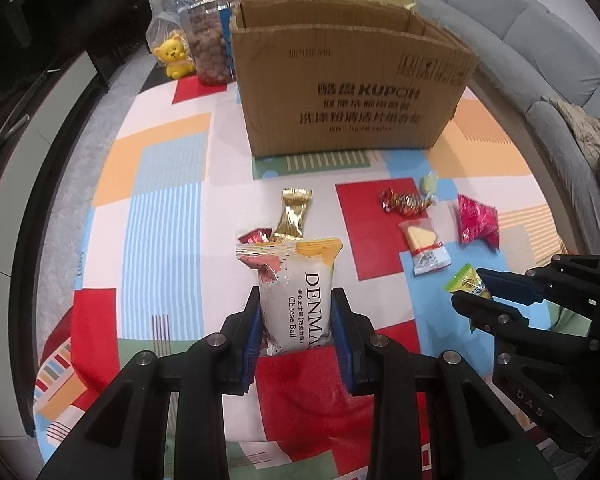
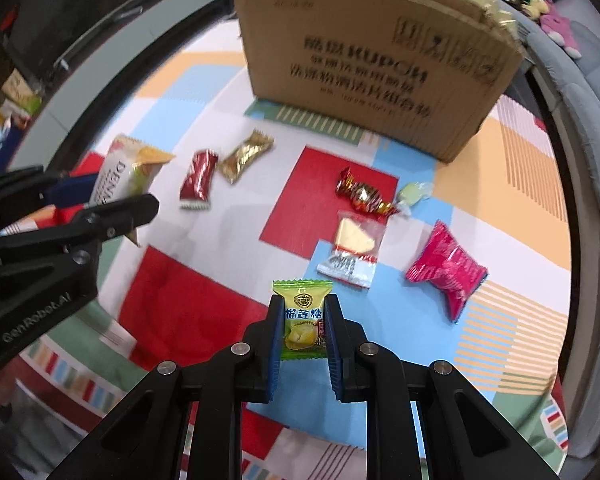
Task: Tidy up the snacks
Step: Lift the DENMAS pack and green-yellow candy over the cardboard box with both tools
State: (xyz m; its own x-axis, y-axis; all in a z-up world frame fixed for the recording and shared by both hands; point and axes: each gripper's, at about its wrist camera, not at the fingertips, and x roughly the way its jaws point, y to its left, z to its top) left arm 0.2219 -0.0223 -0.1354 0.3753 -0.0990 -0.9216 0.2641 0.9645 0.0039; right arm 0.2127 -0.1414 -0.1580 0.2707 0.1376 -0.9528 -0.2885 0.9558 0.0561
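Observation:
My left gripper [image 1: 296,300] is shut on a white Denmark Cheese Ball packet [image 1: 294,288] and holds it above the table; it also shows in the right wrist view [image 2: 128,172]. My right gripper [image 2: 303,312] is shut on a green durian candy [image 2: 303,320], also seen in the left wrist view [image 1: 468,284]. An open cardboard box [image 1: 348,80] stands at the far side. On the cloth lie a gold wrapper [image 2: 246,156], a dark red packet [image 2: 198,180], a red-gold candy [image 2: 362,196], a pale green candy [image 2: 414,192], a clear-wrapped cake slice [image 2: 354,252] and a pink packet [image 2: 446,270].
The table has a colourful patterned cloth [image 1: 160,200]. Behind the box on the left stand a jar of brown balls [image 1: 208,48] and a yellow bear toy [image 1: 176,58]. A grey sofa [image 1: 540,40] curves along the right.

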